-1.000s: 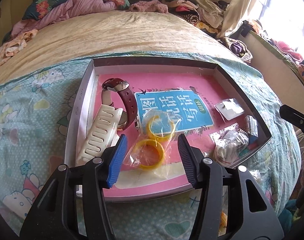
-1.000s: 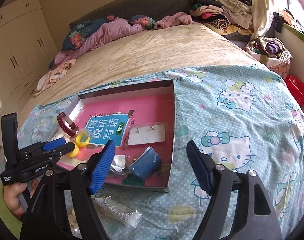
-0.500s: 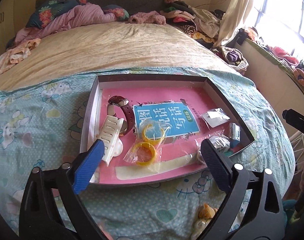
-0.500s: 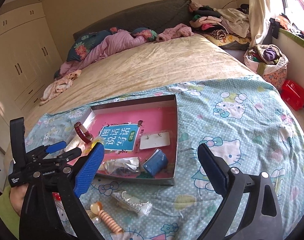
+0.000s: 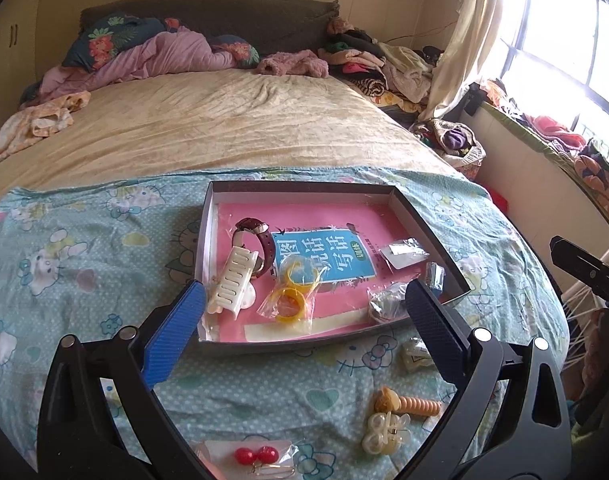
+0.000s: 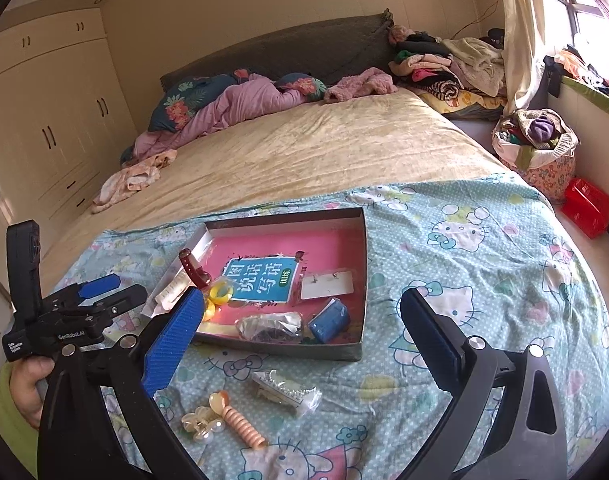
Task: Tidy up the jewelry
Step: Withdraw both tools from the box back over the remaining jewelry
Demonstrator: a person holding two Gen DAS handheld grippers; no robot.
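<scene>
A shallow box (image 5: 424, 224) with a pink floor lies on the Hello Kitty sheet; it also shows in the right wrist view (image 6: 360, 264). Inside are a maroon watch (image 5: 260, 236), a white strap (image 5: 234, 280), bagged yellow rings (image 5: 290, 300), a card of earrings (image 6: 328, 282) and a blue item (image 6: 330, 318). On the sheet in front lie an orange spiral hair tie (image 5: 412, 402), a pearl clip (image 5: 384, 432), red earrings (image 5: 256, 456) and a bagged bracelet (image 6: 288, 394). My left gripper (image 5: 304, 320) is open and empty, pulled back from the box. My right gripper (image 6: 302, 332) is open and empty.
The bed (image 5: 224, 120) runs back to a pile of bedding (image 5: 152, 56) and clothes (image 5: 368, 60). A laundry basket (image 6: 540, 148) and a red container (image 6: 586, 206) stand on the floor at the right. Wardrobes (image 6: 44, 120) line the left wall.
My left gripper has opened wide, leaving the bagged yellow rings in the box, and has drawn back and up. My right gripper has also opened wider and pulled back.
</scene>
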